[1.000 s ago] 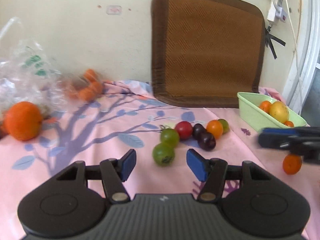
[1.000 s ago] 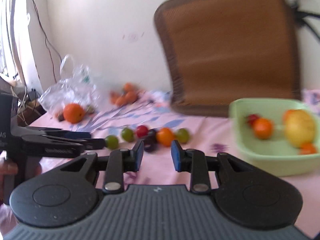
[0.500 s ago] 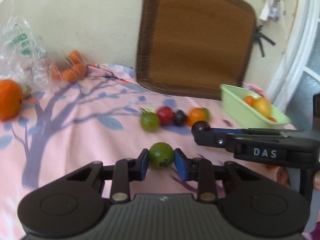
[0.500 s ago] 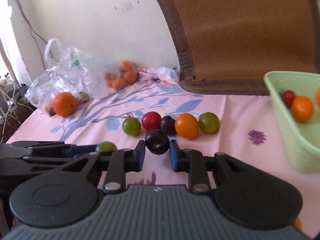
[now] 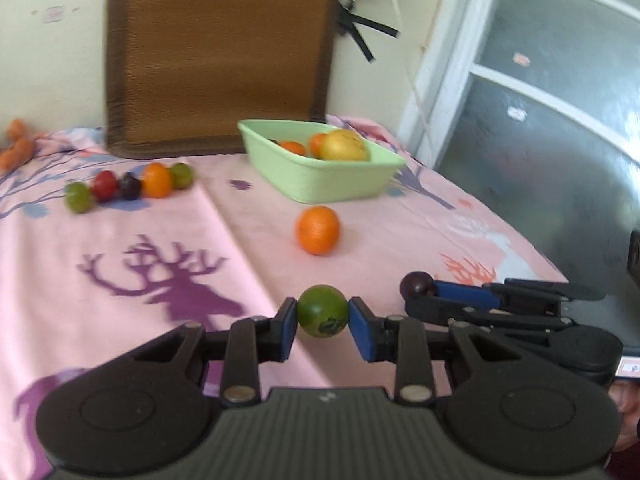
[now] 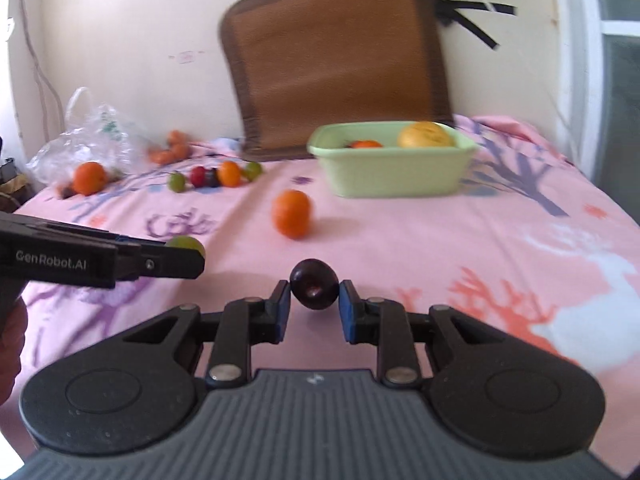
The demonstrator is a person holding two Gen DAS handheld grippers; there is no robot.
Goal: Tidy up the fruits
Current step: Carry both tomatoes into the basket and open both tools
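Observation:
My left gripper (image 5: 322, 317) is shut on a green tomato (image 5: 322, 311) and holds it above the pink cloth. My right gripper (image 6: 313, 293) is shut on a dark purple plum (image 6: 313, 284), also lifted; it shows at the right of the left wrist view (image 5: 418, 285). The green tub (image 5: 320, 176) (image 6: 394, 172) stands ahead by the brown cushion and holds oranges and a yellow fruit (image 5: 344, 146). A loose orange (image 5: 317, 230) (image 6: 291, 213) lies on the cloth between the grippers and the tub. A row of small tomatoes (image 5: 128, 186) (image 6: 216, 176) lies to the left.
A brown cushion (image 6: 340, 60) leans on the back wall. A plastic bag (image 6: 86, 144) with a big orange (image 6: 89, 178) beside it and small orange fruits (image 6: 170, 150) sit at far left. A window frame (image 5: 520, 80) and the bed's edge are at right.
Both grippers closed on their fruits, lifted them from the row and pulled back, turning right toward the tub. The row of tomatoes is now farther off at left.

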